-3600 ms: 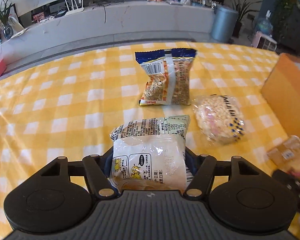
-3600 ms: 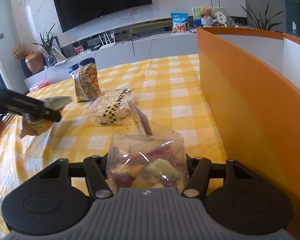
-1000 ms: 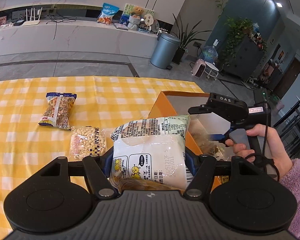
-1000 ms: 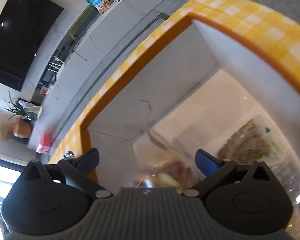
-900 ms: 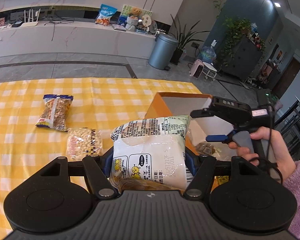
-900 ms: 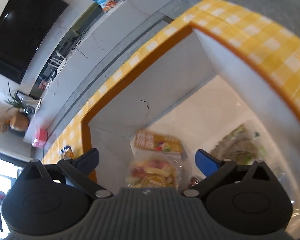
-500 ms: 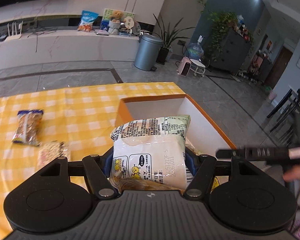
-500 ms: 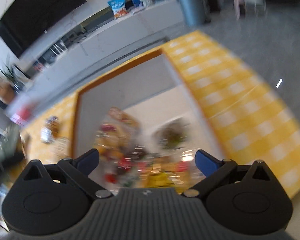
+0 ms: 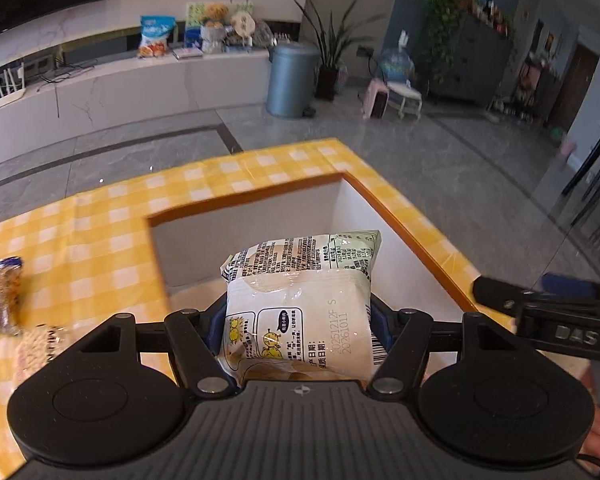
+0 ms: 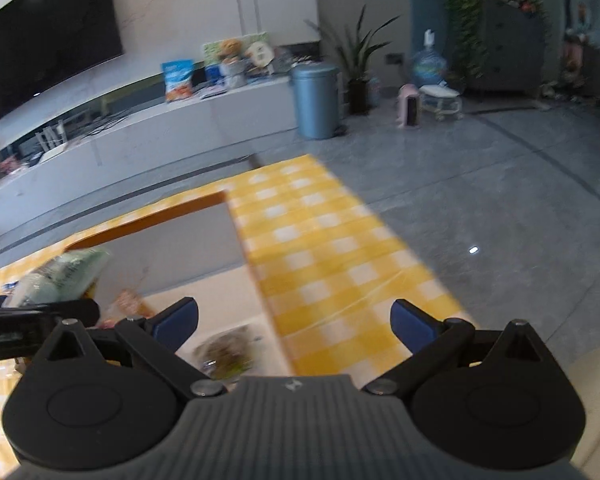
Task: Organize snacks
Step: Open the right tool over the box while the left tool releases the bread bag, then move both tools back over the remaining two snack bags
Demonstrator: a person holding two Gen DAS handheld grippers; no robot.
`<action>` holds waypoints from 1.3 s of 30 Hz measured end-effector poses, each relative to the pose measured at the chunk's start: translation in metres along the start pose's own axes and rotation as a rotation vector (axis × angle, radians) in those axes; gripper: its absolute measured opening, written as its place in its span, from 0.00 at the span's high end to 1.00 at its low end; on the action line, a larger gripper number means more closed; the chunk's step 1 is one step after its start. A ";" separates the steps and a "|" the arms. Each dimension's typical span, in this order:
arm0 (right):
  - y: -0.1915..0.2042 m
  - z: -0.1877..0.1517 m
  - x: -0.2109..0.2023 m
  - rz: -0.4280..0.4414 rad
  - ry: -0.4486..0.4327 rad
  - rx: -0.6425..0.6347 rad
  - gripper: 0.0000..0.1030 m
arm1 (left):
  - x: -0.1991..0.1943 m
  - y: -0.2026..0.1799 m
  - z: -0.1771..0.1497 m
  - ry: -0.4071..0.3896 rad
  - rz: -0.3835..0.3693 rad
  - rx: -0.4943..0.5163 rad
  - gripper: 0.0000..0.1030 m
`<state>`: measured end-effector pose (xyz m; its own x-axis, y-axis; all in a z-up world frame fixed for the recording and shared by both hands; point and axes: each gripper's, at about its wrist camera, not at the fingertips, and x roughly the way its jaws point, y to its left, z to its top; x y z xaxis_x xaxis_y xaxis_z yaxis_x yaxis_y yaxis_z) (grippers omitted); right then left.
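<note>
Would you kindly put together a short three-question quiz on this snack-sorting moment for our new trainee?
1. True or false: the left gripper holds a white snack packet above the orange box.
2. Multiple choice: the right gripper has its jaws (A) shut on a bag, (B) open with nothing between them, (C) out of view.
3. Fill in: two packets still lie on the yellow checked ____, left of the box.

Key: 1 true; 2 B; 3 tablecloth.
</note>
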<state>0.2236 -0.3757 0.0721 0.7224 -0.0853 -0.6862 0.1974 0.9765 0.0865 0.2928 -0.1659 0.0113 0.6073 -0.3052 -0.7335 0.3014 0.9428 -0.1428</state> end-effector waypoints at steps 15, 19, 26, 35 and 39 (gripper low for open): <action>-0.023 0.005 0.007 0.044 0.002 0.062 0.03 | 0.054 -0.037 0.001 0.125 0.091 0.107 0.19; -0.026 0.005 0.005 0.033 -0.009 0.077 0.03 | 0.059 -0.045 0.002 0.147 0.042 0.186 0.11; -0.024 0.008 -0.002 0.032 -0.034 0.066 0.03 | 0.025 -0.042 0.007 0.097 0.004 0.182 0.04; -0.008 0.005 -0.018 0.040 -0.059 0.030 0.03 | -0.053 -0.025 0.025 -0.037 0.001 0.170 0.04; 0.003 0.004 -0.034 0.068 -0.093 -0.037 0.03 | -0.094 -0.017 0.020 -0.141 0.057 0.236 0.04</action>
<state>0.2027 -0.3706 0.0987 0.7920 -0.0345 -0.6095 0.1223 0.9871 0.1031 0.2455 -0.1557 0.0954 0.7195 -0.2840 -0.6337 0.4164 0.9067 0.0665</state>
